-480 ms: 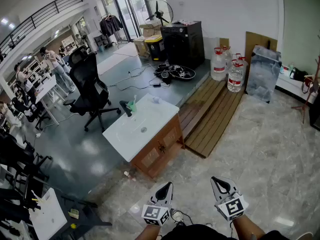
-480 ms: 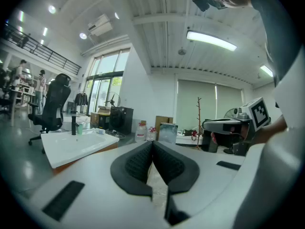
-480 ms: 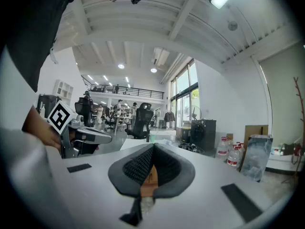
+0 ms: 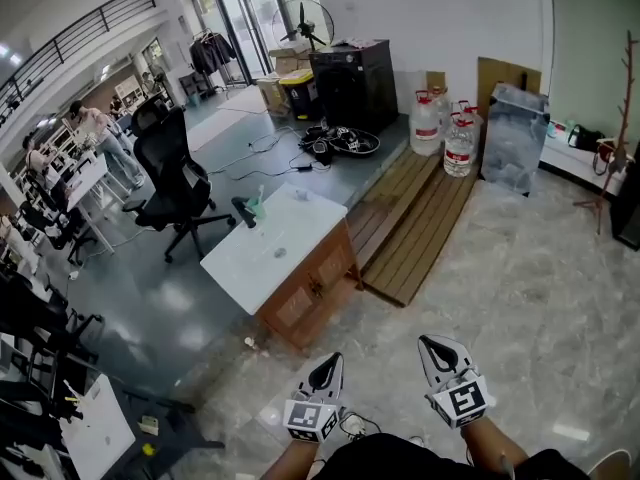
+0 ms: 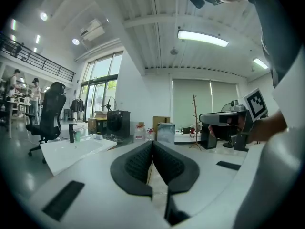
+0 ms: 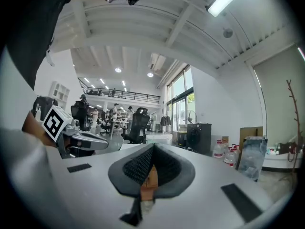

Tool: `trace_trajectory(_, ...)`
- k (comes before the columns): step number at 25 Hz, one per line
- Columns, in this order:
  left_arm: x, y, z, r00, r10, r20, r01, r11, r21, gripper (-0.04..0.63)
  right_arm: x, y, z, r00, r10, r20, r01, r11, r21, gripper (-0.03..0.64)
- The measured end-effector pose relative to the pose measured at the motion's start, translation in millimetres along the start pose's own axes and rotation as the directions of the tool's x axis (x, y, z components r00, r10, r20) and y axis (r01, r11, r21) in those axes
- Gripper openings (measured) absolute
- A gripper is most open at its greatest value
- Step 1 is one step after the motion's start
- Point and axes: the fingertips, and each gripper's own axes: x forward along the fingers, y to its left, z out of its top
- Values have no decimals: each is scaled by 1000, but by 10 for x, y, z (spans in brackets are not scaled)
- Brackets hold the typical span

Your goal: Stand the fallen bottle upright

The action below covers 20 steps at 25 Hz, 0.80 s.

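A white sink top (image 4: 255, 268) on a wooden cabinet (image 4: 310, 290) stands in the middle of the head view, some way ahead of both grippers. A black faucet (image 4: 243, 211) and a small green bottle (image 4: 258, 206) stand upright at its far left edge. A small pale object (image 4: 297, 194) lies near its far corner, too small to identify. My left gripper (image 4: 330, 370) and right gripper (image 4: 432, 348) are at the bottom edge, both shut and empty. In the left gripper view the pads (image 5: 152, 144) meet. In the right gripper view the pads (image 6: 152, 149) also meet.
A black office chair (image 4: 175, 183) stands left of the sink. Wooden planks (image 4: 415, 223) lie on the floor to its right, with water jugs (image 4: 440, 128) and a black cabinet (image 4: 350, 83) behind. Cables (image 4: 335, 146) are strewn on the far floor. People stand at desks at the far left.
The whole scene has slid slightly up and left in the head view. Both grippers stay shut near the bottom edge.
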Motion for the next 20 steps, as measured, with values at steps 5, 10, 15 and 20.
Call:
trace_trajectory(5, -31, 83, -33, 1000, -18, -10, 18, 1000, 20, 17, 14, 38, 227, 983, -56, 177, 61, 998, -23, 14)
trace_trajectory(10, -38, 277, -16, 1000, -27, -5, 27, 999, 25, 17, 209, 91, 222, 986, -90, 143, 93, 995, -18, 15)
trace_trajectory(15, 7, 560, -16, 1000, -27, 2, 27, 999, 30, 18, 507, 209, 331, 980, -80, 184, 87, 996, -32, 23)
trace_trajectory(20, 37, 859, -5, 999, -46, 0, 46, 999, 17, 17, 829, 339, 376, 985, -84, 149, 85, 996, -3, 160)
